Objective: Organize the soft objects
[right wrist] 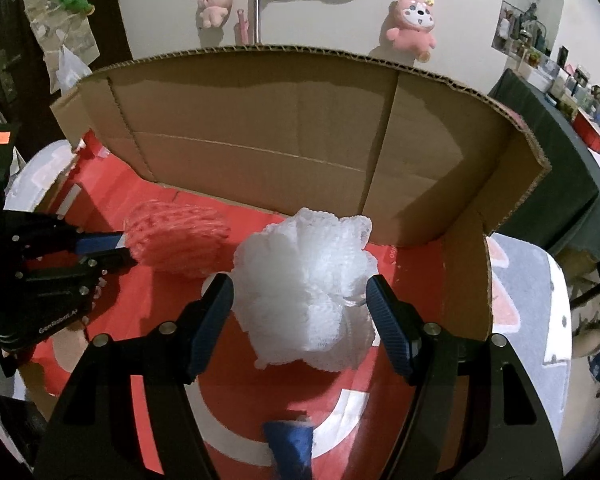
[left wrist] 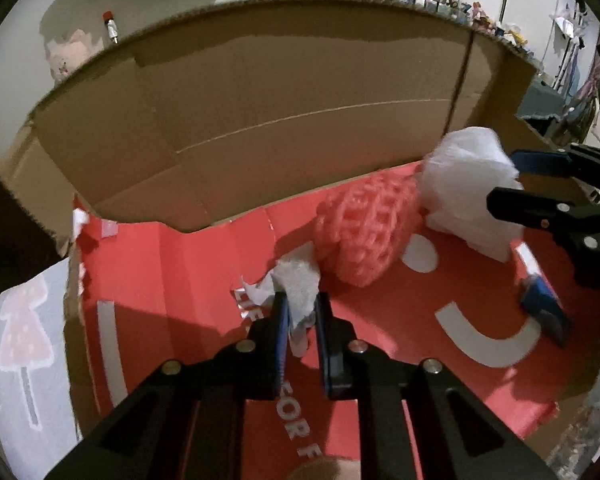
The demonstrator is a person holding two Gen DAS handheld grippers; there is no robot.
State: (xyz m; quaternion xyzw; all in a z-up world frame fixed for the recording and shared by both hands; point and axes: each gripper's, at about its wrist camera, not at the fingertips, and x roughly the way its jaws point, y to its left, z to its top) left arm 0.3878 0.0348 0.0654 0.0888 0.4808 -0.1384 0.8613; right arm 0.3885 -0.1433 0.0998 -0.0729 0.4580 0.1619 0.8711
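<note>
- Left hand-held gripper (left wrist: 300,312) had its jaws pressed together on a white crumpled wad (left wrist: 296,280), pinching the wad's near end; the far end touched the pink foam net (left wrist: 360,236).
- Right hand-held gripper (right wrist: 300,300) sat spread around the white mesh pouf (right wrist: 308,288); pads flanked it on both sides, and I couldn't tell whether they were pressing it. Looked like light contact at most.
- All of it sat inside the cardboard box (left wrist: 260,120), on its red printed floor. Wad near the middle of the floor, net just beyond it toward the back wall, pouf toward the right wall near the back. A small blue item (left wrist: 544,312) lay at the near right of the floor, apart from the rest.
- Risk 1: the pinch was on a thin edge of the wad. On a lift it could tear or slip out, since the material looked limp and papery.
- Risk 2: the wad touched the net, so a pull could drag the net along.
- Risk 3: the pouf was fluffy and compressible. Closing might only squash the outer mesh and let it slide free, or snag its cord loop on a pad.
- Risk 4: both grippers worked close together inside the box, so they could collide or knock the walls.
- Look: wad dull white and creased; net salmon, open lattice, rounded; pouf bright white, ruffled.
</note>
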